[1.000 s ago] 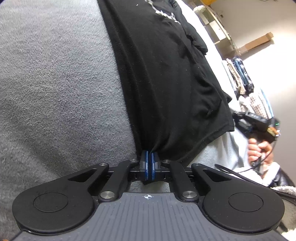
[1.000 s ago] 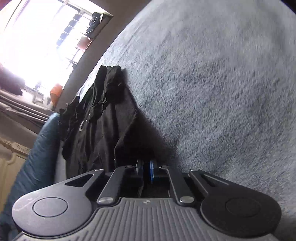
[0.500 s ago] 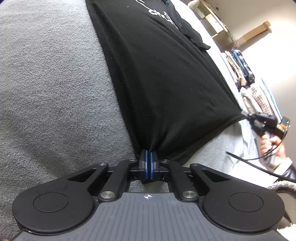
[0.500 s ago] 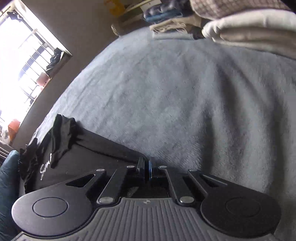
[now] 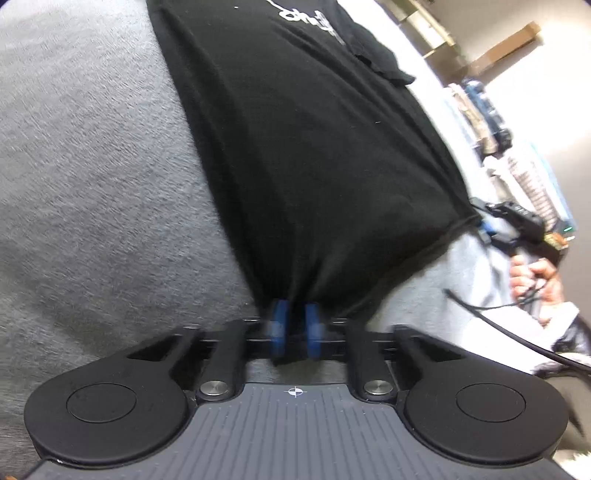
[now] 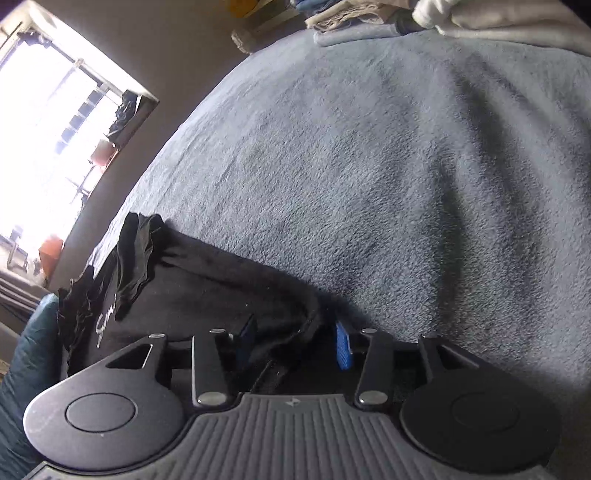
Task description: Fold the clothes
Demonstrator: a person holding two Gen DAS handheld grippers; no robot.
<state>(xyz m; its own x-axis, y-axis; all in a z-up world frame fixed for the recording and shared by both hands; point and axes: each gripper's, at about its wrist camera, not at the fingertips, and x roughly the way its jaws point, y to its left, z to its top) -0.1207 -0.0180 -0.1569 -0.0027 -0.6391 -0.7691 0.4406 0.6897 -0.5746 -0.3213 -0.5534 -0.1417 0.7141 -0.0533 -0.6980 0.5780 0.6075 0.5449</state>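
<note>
Black T-shirt [image 5: 314, 155] lies spread on the grey bed [image 5: 92, 184], left gripper [image 5: 295, 334] jaws clamped on its hem, right gripper [image 6: 295, 345] jaws opening around the other corner, so one-sided tension may skew it.

A grey fleece blanket [image 6: 388, 177] is spread over the bed as the carrying surface. A black T-shirt [image 5: 314, 155] with white lettering is laid out flat on it, and folded clothes [image 6: 369, 18] are stacked at its far edge.
</note>
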